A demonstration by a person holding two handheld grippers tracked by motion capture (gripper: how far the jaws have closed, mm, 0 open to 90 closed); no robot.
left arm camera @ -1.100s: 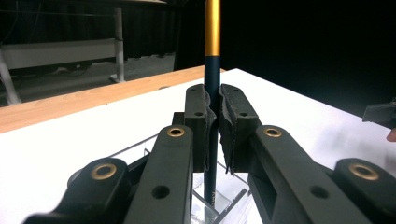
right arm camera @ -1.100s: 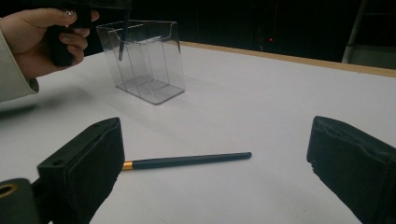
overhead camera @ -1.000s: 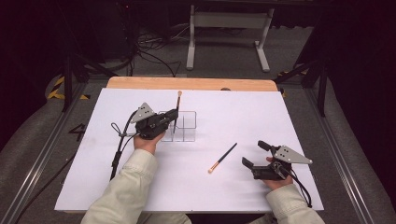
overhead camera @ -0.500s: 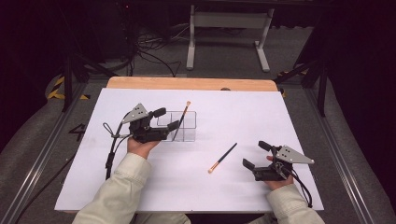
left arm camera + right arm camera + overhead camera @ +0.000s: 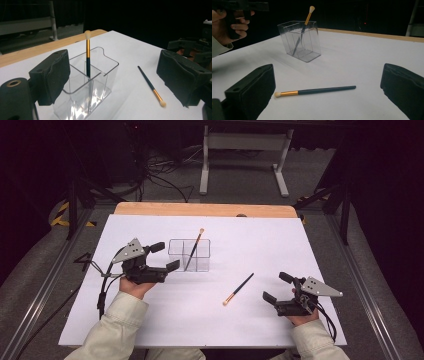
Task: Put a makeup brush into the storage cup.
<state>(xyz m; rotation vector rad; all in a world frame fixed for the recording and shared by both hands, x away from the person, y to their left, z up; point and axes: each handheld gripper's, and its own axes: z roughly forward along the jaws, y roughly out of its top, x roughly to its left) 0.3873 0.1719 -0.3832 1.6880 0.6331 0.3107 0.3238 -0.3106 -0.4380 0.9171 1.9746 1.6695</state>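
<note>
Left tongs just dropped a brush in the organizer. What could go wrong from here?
1. The open left tongs, jaws just opened, sit beside the clear plastic divided organizer; a bump might tip it.
2. The black-and-gold makeup brush standing inside leans on the rim and may tip out.

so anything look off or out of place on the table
One makeup brush lies loose on the white table cover, outside the clear organiser, while the other brush stands inside it. Nothing looks spilled or damaged.
</note>
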